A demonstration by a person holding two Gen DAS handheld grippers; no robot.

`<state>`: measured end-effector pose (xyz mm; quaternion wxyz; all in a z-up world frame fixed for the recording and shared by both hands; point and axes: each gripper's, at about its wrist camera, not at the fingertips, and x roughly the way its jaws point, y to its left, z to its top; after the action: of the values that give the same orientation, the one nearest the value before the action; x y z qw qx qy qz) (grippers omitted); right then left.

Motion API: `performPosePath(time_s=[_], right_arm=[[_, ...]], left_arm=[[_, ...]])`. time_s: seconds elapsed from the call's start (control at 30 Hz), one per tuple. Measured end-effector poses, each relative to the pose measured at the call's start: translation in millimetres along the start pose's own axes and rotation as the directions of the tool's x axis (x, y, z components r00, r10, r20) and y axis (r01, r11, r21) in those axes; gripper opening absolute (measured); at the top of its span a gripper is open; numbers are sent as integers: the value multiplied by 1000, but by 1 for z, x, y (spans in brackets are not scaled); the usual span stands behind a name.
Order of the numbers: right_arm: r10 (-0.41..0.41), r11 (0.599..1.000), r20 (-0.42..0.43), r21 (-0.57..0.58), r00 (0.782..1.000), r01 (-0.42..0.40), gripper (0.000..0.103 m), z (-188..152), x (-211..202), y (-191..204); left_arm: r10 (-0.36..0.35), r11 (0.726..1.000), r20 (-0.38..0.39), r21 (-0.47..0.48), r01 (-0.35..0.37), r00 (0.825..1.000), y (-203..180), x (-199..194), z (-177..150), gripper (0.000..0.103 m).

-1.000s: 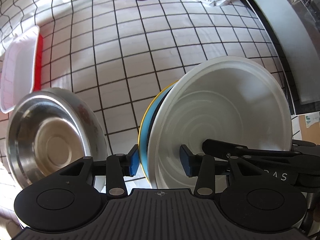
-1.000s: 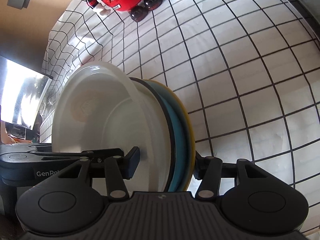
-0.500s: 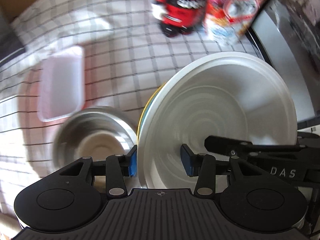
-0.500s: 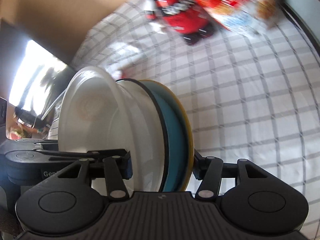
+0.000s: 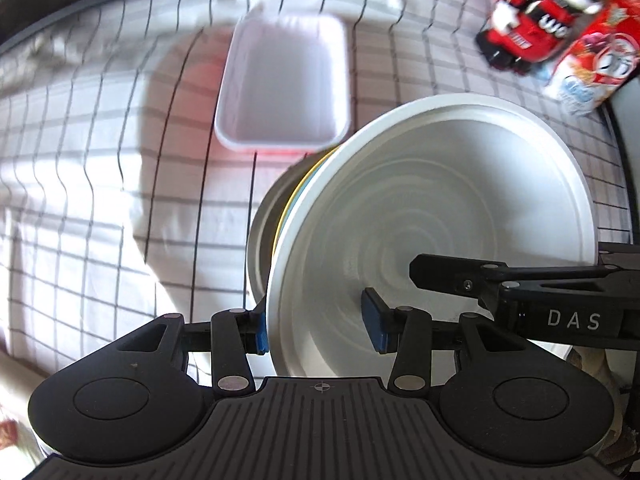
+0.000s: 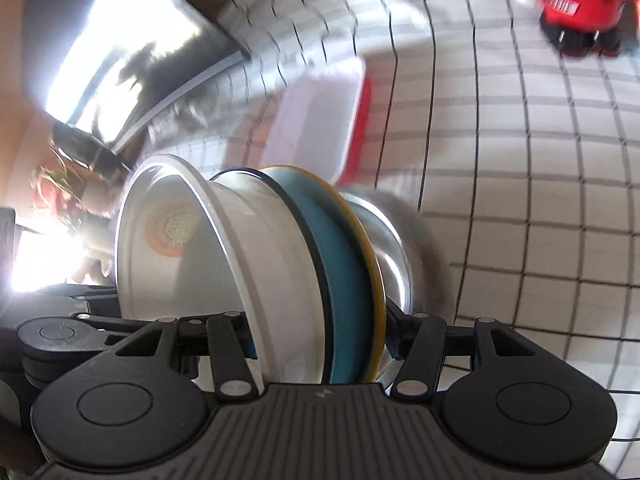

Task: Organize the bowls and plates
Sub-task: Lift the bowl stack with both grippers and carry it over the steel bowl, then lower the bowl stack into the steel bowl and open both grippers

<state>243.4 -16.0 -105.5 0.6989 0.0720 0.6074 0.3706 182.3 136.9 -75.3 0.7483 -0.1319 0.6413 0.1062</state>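
Observation:
Both grippers hold one stack from opposite sides: a white bowl (image 5: 440, 216) nested on a teal plate with a yellow rim (image 6: 344, 272). My left gripper (image 5: 320, 328) is shut on the stack's rim. My right gripper (image 6: 320, 344) is shut on the opposite rim, and its arm shows in the left wrist view (image 5: 520, 292). The stack hangs just above a steel bowl (image 6: 394, 240), which also shows in the left wrist view (image 5: 262, 240) behind the stack. Whether the stack touches the steel bowl I cannot tell.
A white rectangular tray on a red one (image 5: 284, 84) lies beyond the steel bowl on the checked tablecloth (image 5: 100, 200). A red toy figure (image 5: 532, 28) and a snack bag (image 5: 588, 64) stand at the far right. A dark appliance (image 6: 132, 60) is at the left.
Both grippers carried the stack left, from beside the steel bowl to over it. The tray and toy have shifted right in view.

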Motion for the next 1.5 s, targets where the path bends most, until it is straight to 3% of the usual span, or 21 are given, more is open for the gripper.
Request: performPosePath(time_s=[0.1, 0.23, 0.43, 0.53, 0.9, 1.17, 1.33, 1.5], right_arm=[[-5, 1000, -42, 12, 999, 6, 55, -1, 15, -7], [-8, 1000, -29, -5, 1000, 8, 56, 0, 15, -10], [-82, 993, 5, -86, 997, 82, 57, 8, 18, 4], [-128, 982, 19, -139, 992, 130, 57, 9, 20, 12], [-133, 981, 27, -140, 991, 135, 56, 6, 12, 12], [-151, 970, 87, -180, 985, 165, 55, 1, 0, 19], [-228, 928, 198, -251, 953, 274, 57, 1, -12, 31], [-239, 941, 177, -203, 955, 273, 57, 4, -10, 19]], left_arm=[[-13, 1000, -27, 0, 13, 1000, 4, 15, -1, 48], [-16, 1000, -13, 7, 17, 1000, 8, 20, -3, 44], [49, 997, 42, 49, -51, 998, 1, 12, -1, 36], [25, 998, 47, 51, -27, 999, 2, 9, 0, 36], [103, 983, 119, 139, -119, 988, -10, 6, -5, 34], [68, 993, 137, 91, -81, 988, 1, 4, -2, 32], [47, 996, 139, 66, -57, 989, 7, 3, -2, 31], [6, 998, 142, 56, -15, 990, 9, -2, -3, 30]])
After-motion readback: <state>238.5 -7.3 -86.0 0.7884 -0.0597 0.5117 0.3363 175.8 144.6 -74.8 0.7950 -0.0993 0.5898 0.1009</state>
